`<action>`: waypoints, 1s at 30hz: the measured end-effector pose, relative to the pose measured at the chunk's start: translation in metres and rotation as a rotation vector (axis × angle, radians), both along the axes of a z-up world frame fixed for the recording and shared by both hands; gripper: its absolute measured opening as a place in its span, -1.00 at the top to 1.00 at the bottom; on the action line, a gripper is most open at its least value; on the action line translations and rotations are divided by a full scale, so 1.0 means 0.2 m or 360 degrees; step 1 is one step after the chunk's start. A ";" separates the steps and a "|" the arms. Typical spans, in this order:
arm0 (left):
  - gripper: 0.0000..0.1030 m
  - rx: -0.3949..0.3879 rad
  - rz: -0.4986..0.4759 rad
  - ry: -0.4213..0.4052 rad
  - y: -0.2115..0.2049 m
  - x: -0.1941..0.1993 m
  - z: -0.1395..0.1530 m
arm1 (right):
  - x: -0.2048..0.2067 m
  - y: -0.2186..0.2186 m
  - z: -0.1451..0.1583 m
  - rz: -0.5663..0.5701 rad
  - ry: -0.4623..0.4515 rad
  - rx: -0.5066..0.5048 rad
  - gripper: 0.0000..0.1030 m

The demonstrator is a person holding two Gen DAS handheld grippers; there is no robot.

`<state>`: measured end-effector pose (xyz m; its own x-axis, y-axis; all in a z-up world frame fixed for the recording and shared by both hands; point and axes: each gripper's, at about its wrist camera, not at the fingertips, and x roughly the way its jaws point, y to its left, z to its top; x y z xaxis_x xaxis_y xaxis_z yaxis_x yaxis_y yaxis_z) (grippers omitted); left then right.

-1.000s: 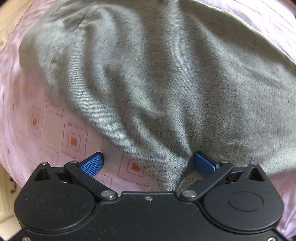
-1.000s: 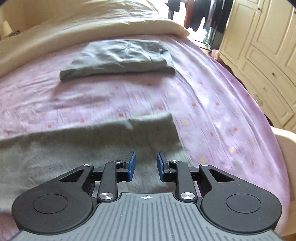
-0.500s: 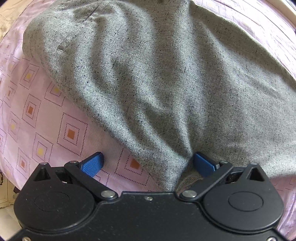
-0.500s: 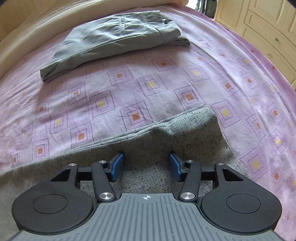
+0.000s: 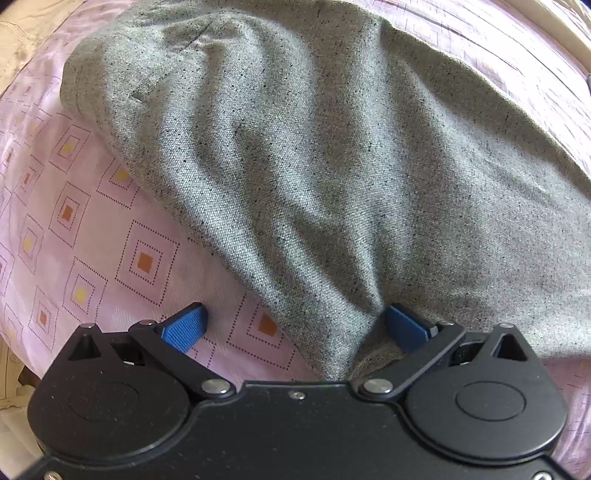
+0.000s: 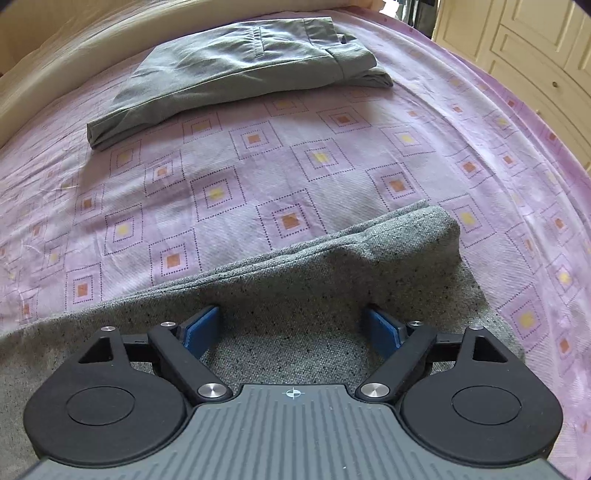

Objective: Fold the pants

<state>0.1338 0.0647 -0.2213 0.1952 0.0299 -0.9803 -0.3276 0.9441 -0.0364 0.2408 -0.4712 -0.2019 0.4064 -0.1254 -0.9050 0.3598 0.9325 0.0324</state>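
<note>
Speckled grey pants [image 5: 332,177] lie on a pink patterned bedsheet [image 5: 92,229]. My left gripper [image 5: 295,326] is open wide and low at the pants' near edge, its right fingertip [image 5: 402,325] pressed into a fold of the cloth. In the right wrist view the same grey pants [image 6: 332,266] lie under my right gripper [image 6: 291,326], which is open with a raised fold between its blue pads. The pants' folded corner [image 6: 439,225] sits just ahead on the right.
A second pair of grey-green trousers [image 6: 240,70] lies folded at the far side of the bed. A cream blanket [image 6: 74,33] runs along the back. Cream cabinet doors [image 6: 535,40] stand past the bed's right edge.
My right gripper has opened wider and dropped close onto the pants' end, where the cloth now bunches between its pads. My left gripper stays open and has moved slightly closer to the cloth.
</note>
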 end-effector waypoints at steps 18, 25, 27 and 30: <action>-0.48 0.0153 -0.0573 -0.0372 -1.30 0.27 0.49 | -0.46 -0.45 0.16 0.0084 -0.0130 0.0314 -0.16; -0.48 0.0085 -0.0730 -0.0312 -1.68 0.22 0.41 | -0.62 -0.56 0.09 0.0085 -0.0061 0.0414 -0.17; -0.48 0.0090 -0.0747 -0.0292 -1.72 0.20 0.41 | -0.62 -0.58 0.07 0.0087 -0.0082 0.0470 -0.17; -0.48 0.0123 -0.0754 -0.0254 -1.74 0.17 0.40 | -0.58 -0.60 0.03 0.0061 -0.0132 0.0554 -0.18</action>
<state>0.1687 -0.2825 -0.1405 0.3520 -0.0269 -0.9356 0.1412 0.9897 0.0246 0.1242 -0.5913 -0.1955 0.4787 0.2016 -0.8545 0.3075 0.8732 0.3782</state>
